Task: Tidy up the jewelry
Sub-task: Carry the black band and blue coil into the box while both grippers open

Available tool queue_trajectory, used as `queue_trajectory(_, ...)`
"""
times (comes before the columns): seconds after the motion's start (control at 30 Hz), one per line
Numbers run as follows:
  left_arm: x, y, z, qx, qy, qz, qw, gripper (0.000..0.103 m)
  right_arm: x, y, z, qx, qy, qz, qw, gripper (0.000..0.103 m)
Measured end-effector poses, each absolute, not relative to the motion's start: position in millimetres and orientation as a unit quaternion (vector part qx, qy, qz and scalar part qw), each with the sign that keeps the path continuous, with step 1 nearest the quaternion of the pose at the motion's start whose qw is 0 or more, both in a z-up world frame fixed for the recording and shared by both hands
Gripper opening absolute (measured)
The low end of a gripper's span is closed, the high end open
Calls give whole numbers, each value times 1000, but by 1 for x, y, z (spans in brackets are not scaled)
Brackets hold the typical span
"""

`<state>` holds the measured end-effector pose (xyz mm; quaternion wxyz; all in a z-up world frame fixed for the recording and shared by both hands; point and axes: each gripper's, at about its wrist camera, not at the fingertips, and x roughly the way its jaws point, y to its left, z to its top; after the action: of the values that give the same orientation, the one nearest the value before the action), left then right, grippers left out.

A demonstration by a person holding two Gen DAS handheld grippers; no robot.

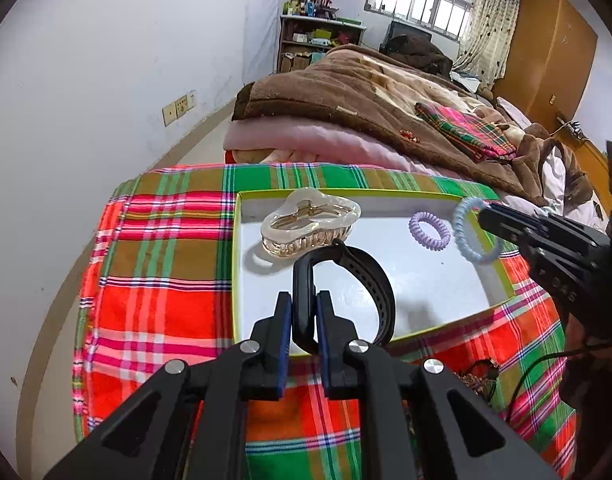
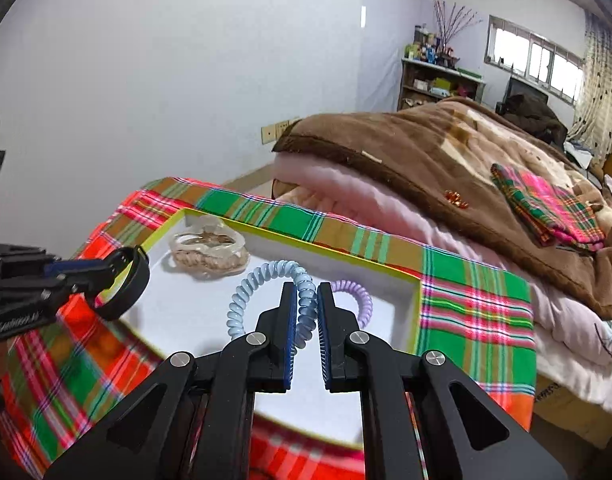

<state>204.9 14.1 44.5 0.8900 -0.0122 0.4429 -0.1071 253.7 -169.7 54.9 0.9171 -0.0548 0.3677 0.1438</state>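
Observation:
A shallow white tray with a lime rim [image 1: 237, 264] [image 2: 322, 246] lies on a plaid cloth. In it are a clear hair claw [image 1: 309, 225] [image 2: 208, 250] and a purple spiral hair tie [image 1: 429, 230] [image 2: 362, 300]. My left gripper [image 1: 304, 300] [image 2: 118, 270] is shut on a black watch band [image 1: 370, 280] [image 2: 130, 288], held over the tray's near edge. My right gripper [image 2: 306, 292] [image 1: 484, 212] is shut on a light blue spiral hair tie [image 2: 262, 280] [image 1: 470, 236], held over the tray's right side.
The plaid cloth [image 1: 158, 280] covers a small raised surface beside a bed piled with a brown blanket [image 1: 346, 100] and pink bedding [image 2: 366, 200]. A folded plaid cloth [image 1: 466, 128] lies on the blanket. A small dark object [image 1: 482, 376] lies on the cloth right of the tray.

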Motion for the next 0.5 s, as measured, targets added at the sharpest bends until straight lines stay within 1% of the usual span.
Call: queue_trajectory(0.5,233,5,12,-26,477,-102,873,13,314,-150,13,-46,429,153,889,10)
